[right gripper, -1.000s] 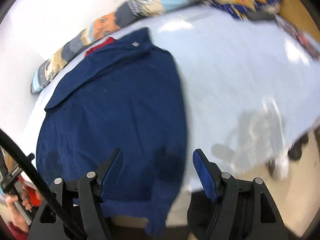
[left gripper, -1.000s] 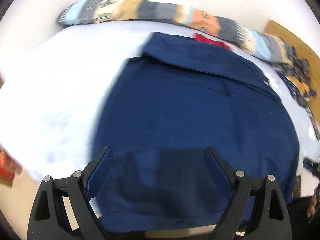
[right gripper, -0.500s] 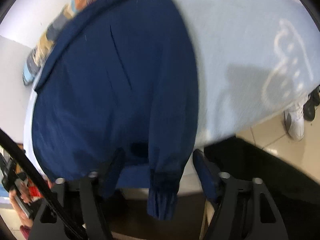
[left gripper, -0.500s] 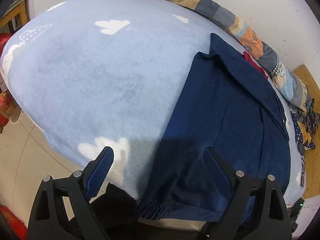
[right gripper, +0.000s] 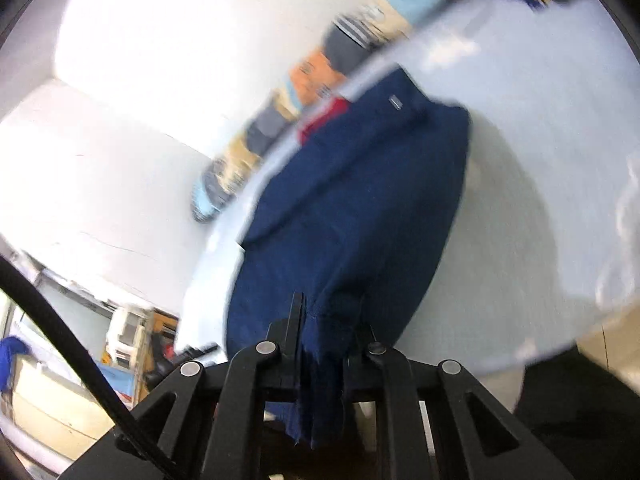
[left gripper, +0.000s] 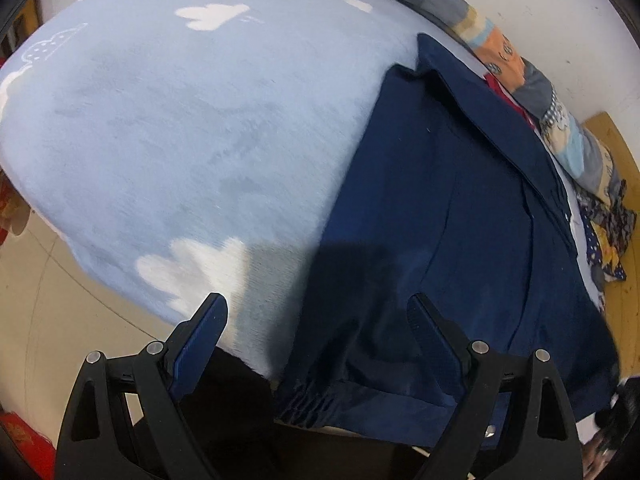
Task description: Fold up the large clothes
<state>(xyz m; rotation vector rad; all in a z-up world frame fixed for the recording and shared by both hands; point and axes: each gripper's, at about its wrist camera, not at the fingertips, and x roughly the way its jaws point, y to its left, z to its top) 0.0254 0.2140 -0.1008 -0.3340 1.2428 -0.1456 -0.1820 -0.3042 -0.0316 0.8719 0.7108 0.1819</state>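
Observation:
A navy blue jacket (left gripper: 452, 216) lies flat on the pale blue bed sheet (left gripper: 180, 128), collar toward the far wall, its hem and elastic cuff (left gripper: 308, 400) hanging over the near bed edge. My left gripper (left gripper: 316, 320) is open just above the jacket's left hem corner, one finger over the sheet, one over the cloth. My right gripper (right gripper: 332, 312) is shut on the jacket's near right hem (right gripper: 320, 380), lifting a bunch of cloth. The jacket's body (right gripper: 360, 200) stretches away from it.
A patchwork quilt roll (left gripper: 520, 76) lies along the far wall. A red garment (left gripper: 500, 88) peeks out by the collar. Patterned clothes (left gripper: 608, 236) are heaped at the right. Tiled floor (left gripper: 48, 312) lies below the bed's left edge.
My right gripper has closed on the jacket's hem and raised it. My left gripper has moved left to the jacket's left edge and come closer, still open.

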